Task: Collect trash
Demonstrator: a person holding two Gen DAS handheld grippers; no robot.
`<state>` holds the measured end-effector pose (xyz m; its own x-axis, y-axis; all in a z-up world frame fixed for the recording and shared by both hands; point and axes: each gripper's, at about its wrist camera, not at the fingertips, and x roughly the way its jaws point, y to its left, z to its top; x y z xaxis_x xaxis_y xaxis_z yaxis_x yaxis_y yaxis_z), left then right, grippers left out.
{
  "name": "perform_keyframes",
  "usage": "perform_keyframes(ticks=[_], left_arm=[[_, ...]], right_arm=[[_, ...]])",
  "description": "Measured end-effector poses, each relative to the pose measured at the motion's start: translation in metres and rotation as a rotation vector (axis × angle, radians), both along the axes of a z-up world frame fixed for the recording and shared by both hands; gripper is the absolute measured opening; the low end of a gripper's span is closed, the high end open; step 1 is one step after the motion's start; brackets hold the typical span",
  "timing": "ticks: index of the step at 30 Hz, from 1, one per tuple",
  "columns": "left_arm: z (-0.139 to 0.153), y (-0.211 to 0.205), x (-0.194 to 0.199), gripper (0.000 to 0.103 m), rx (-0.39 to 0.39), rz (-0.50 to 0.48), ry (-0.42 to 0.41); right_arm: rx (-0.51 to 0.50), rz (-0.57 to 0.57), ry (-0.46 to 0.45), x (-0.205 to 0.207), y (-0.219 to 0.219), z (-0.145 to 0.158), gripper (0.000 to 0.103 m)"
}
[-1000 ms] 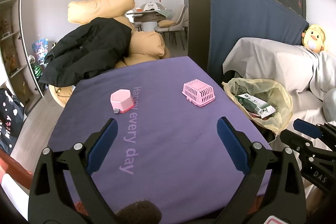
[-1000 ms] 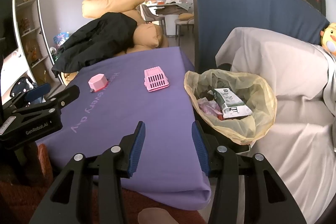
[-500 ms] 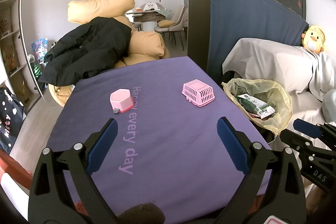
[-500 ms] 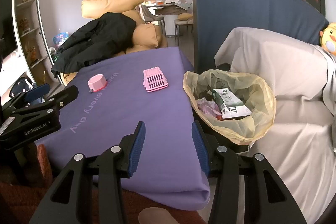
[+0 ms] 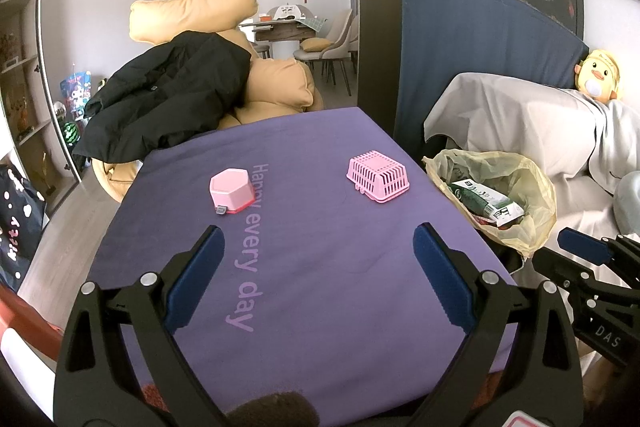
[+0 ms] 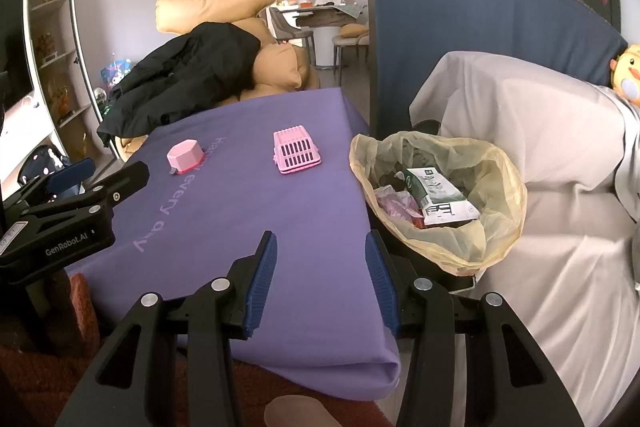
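Observation:
A bin lined with a yellow bag stands right of the purple table; it also shows in the left wrist view. Inside lie a green-and-white carton and pink wrappers. On the table sit a pink hexagonal box and an upturned pink basket. My left gripper is wide open and empty above the near part of the table. My right gripper is open and empty over the table's right edge, beside the bin.
A tan beanbag with a black jacket sits behind the table. A dark blue cabinet with a fish tank stands at the back right. A sofa under a light sheet is to the right. Shelves line the left wall.

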<state>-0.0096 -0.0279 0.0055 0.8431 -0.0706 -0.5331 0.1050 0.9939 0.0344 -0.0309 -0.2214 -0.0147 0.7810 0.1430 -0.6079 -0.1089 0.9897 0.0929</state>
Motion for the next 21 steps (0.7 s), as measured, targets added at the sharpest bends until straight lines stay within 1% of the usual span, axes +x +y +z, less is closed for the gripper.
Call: perform_keyframes(ticks=[12, 21], left_arm=[[-0.0002, 0.0002, -0.0002, 0.091, -0.001, -0.001, 0.000], [0.0017, -0.0050, -0.0006, 0.091, -0.010, -0.022, -0.003]], right_arm=[[0.000, 0.000, 0.000, 0.0003, -0.0004, 0.0000, 0.044], [-0.001, 0.000, 0.001, 0.0003, -0.0003, -0.0001, 0.044]])
